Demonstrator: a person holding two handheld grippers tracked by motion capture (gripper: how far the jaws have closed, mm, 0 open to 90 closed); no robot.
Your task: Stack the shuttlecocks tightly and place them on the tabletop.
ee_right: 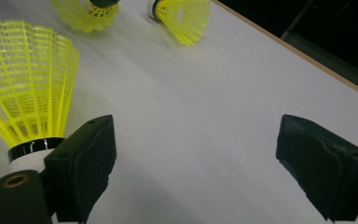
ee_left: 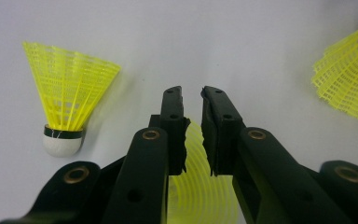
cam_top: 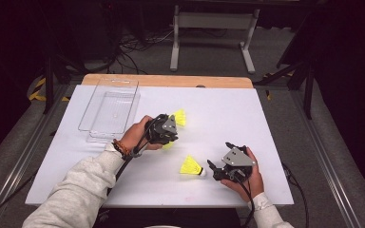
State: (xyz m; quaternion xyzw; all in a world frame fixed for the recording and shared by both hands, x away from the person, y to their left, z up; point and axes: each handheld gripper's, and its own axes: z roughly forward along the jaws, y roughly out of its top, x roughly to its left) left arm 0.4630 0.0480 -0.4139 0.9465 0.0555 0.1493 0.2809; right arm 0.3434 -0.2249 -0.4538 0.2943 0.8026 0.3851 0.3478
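in my right hand, nearest to me, the right gripper (cam_top: pixel 212 168) stands with its jaws wide apart and holds nothing; a yellow shuttlecock (cam_top: pixel 191 166) lies on the white table (cam_top: pixel 228 118) just beside its left jaw, cork toward the gripper. a bit farther, my left gripper (cam_top: pixel 171 139) has its jaws nearly together on the plastic skirt of a second shuttlecock (ee_left: pixel 200 186), with a narrow gap between the pads, so i judge it a light grip and i should not squeeze more, because the skirt can crush. a third shuttlecock (cam_top: pixel 180 117) lies just behind it. farthest, at the left back of the table, the clear tray (cam_top: pixel 95 102) waits. i think it is better to lift slowly and carry the held one over the tray's rim before i let go.
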